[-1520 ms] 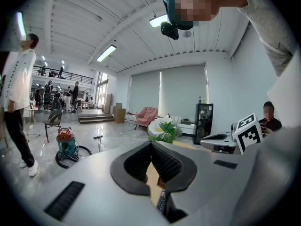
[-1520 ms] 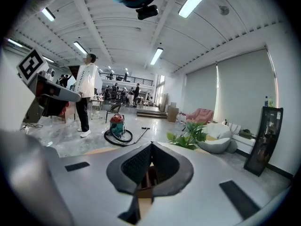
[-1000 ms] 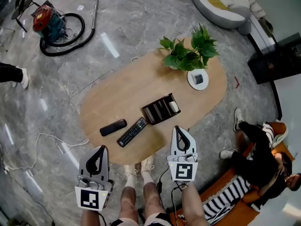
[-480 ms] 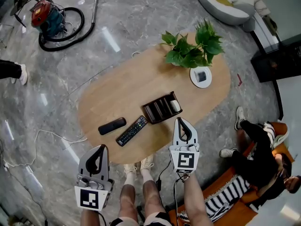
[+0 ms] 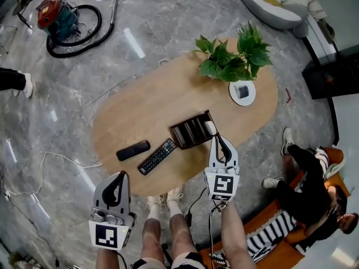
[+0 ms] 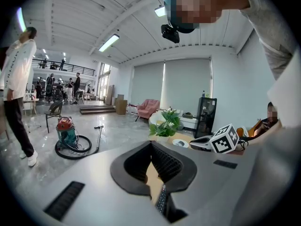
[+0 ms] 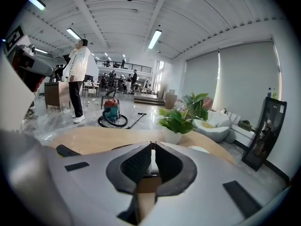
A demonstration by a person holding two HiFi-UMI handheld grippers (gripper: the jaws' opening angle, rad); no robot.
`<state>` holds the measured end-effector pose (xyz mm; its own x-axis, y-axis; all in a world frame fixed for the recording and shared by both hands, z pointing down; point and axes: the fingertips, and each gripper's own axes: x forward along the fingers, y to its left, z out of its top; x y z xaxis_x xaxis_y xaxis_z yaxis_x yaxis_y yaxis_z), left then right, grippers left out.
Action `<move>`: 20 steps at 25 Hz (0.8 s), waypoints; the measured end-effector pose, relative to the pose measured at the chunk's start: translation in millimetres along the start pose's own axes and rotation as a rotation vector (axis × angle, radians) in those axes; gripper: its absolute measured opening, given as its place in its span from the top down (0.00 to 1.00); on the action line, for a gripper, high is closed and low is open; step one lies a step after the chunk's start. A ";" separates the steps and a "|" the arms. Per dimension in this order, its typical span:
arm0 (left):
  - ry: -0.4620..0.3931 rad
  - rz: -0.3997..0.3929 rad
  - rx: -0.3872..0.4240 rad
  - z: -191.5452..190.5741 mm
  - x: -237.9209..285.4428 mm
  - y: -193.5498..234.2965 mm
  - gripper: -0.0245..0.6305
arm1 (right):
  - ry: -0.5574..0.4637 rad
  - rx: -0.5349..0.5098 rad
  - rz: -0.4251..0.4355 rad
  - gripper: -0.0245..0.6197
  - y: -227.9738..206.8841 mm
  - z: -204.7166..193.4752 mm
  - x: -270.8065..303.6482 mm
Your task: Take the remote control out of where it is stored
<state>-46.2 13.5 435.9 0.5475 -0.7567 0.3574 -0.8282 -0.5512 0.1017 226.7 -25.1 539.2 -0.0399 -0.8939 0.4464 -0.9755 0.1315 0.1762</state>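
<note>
Approach step. The right hand-held gripper (image 5: 216, 139), closed and empty, hangs just beside the dark brown slotted holder (image 5: 188, 132). What appears to be the small white remote control (image 5: 210, 128) stands inside. Next move: open the jaws around it. The left hand-held gripper (image 5: 120, 176) is closed, idle.

Our head camera looks steeply down from high above the oval table (image 5: 146, 111), with the left gripper (image 5: 121, 175) and right gripper (image 5: 216, 138) low in frame. Each gripper camera rides behind its own jaws, facing almost level across the tabletop (the right one nearer). All three show us the potted plant (image 5: 233, 60) and vacuum cleaner (image 5: 56, 18).
</note>
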 end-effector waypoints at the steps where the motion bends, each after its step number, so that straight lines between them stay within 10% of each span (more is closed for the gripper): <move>1: 0.000 0.003 -0.002 -0.1 1.7 -0.1 0.96 | 0.004 0.000 0.000 0.95 -1.4 -1.6 2.1; 20: 0.032 0.004 -0.011 -6.6 22.4 2.8 0.96 | 0.108 0.027 0.070 0.83 -3.7 -32.0 36.7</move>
<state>-37.0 -2.7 450.4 0.5400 -0.7474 0.3870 -0.8319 -0.5439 0.1101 235.8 -44.6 583.0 -0.0861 -0.8312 0.5492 -0.9768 0.1791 0.1179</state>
